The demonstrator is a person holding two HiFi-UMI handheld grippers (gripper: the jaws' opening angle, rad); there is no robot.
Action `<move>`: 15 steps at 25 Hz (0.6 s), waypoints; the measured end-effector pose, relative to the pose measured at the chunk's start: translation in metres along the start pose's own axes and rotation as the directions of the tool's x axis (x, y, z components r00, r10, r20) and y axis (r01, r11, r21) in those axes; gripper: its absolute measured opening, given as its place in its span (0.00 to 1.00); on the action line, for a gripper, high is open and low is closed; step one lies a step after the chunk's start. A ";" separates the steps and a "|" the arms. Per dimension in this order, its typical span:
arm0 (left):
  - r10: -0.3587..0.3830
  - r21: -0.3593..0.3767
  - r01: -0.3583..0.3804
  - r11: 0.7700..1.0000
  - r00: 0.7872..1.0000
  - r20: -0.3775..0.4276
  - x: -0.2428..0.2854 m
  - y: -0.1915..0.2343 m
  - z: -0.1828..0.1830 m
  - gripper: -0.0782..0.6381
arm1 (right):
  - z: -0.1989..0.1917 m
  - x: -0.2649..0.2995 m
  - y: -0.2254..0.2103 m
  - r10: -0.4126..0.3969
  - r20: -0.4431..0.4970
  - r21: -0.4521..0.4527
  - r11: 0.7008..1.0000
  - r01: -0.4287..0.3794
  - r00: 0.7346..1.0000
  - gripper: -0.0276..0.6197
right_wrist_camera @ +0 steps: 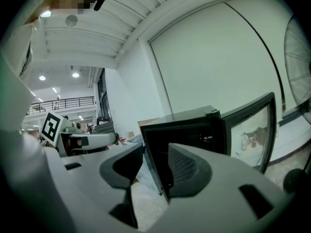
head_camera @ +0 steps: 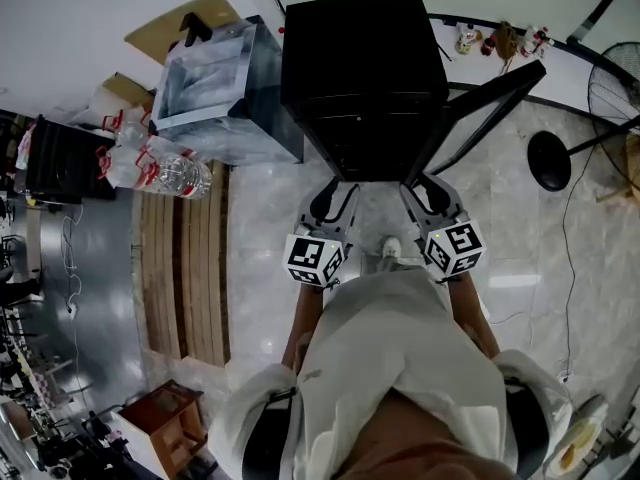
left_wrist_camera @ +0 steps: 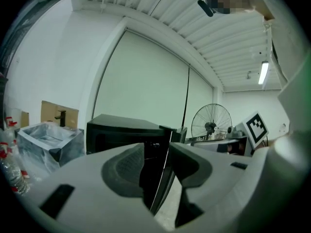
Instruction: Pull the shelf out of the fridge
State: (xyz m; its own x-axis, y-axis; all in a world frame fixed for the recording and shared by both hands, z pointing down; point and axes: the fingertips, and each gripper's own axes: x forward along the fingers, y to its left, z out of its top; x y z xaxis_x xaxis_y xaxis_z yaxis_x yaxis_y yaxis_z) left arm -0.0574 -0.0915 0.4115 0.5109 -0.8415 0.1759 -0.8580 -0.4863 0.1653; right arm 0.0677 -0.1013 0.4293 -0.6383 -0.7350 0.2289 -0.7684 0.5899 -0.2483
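Note:
A small black fridge (head_camera: pixel 365 68) stands on the floor with its door (head_camera: pixel 480 108) swung open to the right. Both grippers reach to its front from below. My left gripper (head_camera: pixel 333 200) is at the opening's left side, my right gripper (head_camera: pixel 420 190) at its right side. In the left gripper view a thin dark shelf edge (left_wrist_camera: pixel 163 174) runs between the pads of the left gripper (left_wrist_camera: pixel 156 149), which is closed narrowly on it. In the right gripper view, the right gripper (right_wrist_camera: pixel 155 152) holds the shelf's other edge (right_wrist_camera: pixel 156 171) against one pad.
A plastic-lined bin (head_camera: pixel 215 88) sits just left of the fridge, with water bottles (head_camera: pixel 165 168) and a wooden pallet (head_camera: pixel 185 268) further left. A standing fan (head_camera: pixel 615 88) and its round base (head_camera: pixel 548 160) are at the right. A small brown stool (head_camera: pixel 165 423) is behind-left.

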 end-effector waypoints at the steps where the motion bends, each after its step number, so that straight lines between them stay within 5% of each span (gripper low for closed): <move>1: 0.005 -0.002 -0.005 1.000 1.000 -0.003 0.005 0.000 -0.001 0.34 | 0.000 0.003 -0.005 0.006 -0.002 0.004 1.000 -0.006 1.000 0.29; 15: 0.090 -0.106 -0.094 0.990 0.995 -0.047 0.048 0.009 -0.019 0.34 | -0.021 0.041 -0.048 0.120 -0.050 0.128 0.985 -0.112 0.992 0.29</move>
State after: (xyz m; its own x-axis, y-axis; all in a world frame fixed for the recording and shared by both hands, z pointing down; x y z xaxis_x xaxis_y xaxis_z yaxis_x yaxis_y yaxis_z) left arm -0.0394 -0.1322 0.4397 0.4337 -0.8698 0.2354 -0.8918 -0.3769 0.2503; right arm 0.0775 -0.1531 0.4708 -0.7271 -0.6417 0.2441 -0.6793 0.6209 -0.3912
